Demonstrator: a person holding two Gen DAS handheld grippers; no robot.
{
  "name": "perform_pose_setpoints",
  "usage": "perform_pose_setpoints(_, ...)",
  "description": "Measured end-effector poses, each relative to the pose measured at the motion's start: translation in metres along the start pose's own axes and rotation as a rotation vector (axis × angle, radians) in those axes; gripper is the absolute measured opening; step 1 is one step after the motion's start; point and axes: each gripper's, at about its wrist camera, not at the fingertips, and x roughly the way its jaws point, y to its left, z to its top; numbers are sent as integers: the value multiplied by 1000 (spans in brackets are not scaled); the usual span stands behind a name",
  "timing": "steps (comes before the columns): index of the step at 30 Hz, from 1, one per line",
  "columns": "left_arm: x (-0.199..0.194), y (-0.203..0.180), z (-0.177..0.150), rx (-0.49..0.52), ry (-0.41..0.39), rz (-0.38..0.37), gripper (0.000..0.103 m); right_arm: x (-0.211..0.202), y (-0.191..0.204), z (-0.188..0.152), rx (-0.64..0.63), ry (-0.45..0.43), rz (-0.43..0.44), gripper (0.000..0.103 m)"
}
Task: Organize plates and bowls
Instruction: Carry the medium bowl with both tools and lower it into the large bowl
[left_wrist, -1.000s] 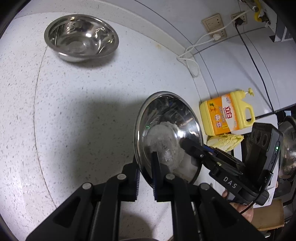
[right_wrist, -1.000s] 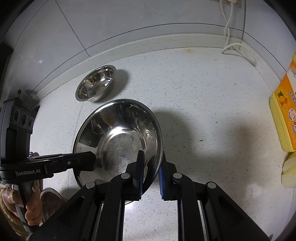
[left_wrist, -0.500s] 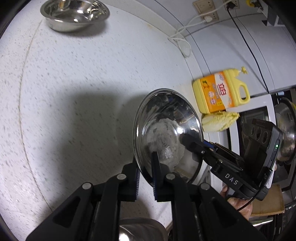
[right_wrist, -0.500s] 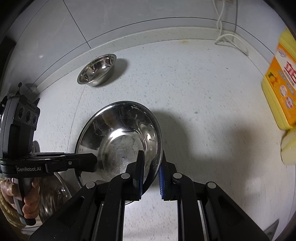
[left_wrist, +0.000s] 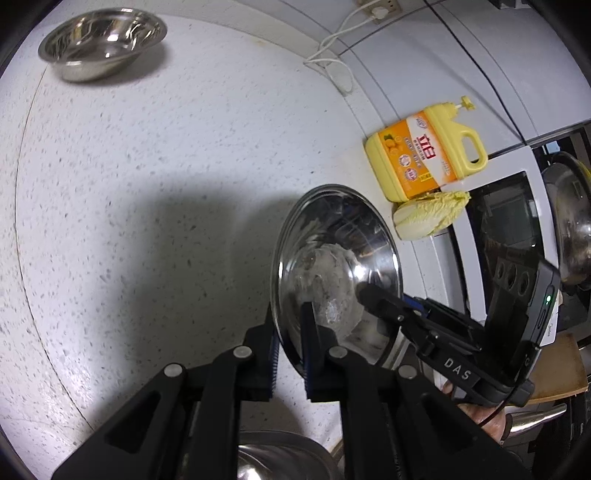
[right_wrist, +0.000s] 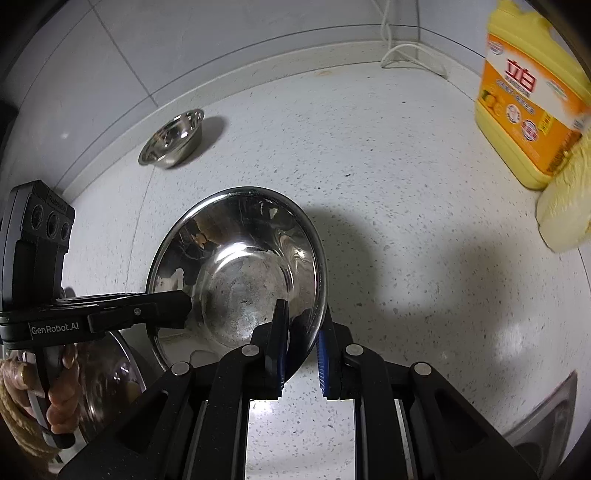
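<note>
Both grippers are carrying the big steel bowl (right_wrist: 236, 273) away from the small bowl (left_wrist: 99, 44), which is sliding toward 11 o'clock. Left gripper (left_wrist: 290, 345) and right gripper (right_wrist: 301, 349) are each clamping opposite rims, probably to steady it. Another bowl (left_wrist: 280, 458) is appearing at 6 o'clock below. Both bowls are looking empty.
</note>
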Motion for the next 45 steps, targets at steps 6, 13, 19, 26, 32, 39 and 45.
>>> perform_pose_setpoints(6, -22, -14, -7, 31, -4, -25, 8, -19, 4, -11, 23, -43, 16, 13)
perform_pose_setpoints(13, -66, -18, -66, 46, -1, -44, 10, -54, 24, -40, 18, -64, 42, 13)
perform_pose_setpoints(19, -110, 7, -132, 3, 4, -11, 10, -71, 70, -71, -48, -23, 84, 13)
perform_pose_setpoints(26, -126, 49, -166, -43, 17, 86, 10, -43, 115, -89, -101, 71, 130, 13)
perform_pose_setpoints(32, -121, 72, -169, -63, 24, 113, 10, -8, 128, -90, -108, 153, 114, 15)
perform_pose_setpoints(39, -116, 71, -164, -52, 34, 128, 11, -3, 127, -82, -117, 157, 99, 16)
perform_pose_setpoints(45, -113, 71, -158, -68, 24, 129, 11, 1, 120, -78, -112, 162, 98, 16)
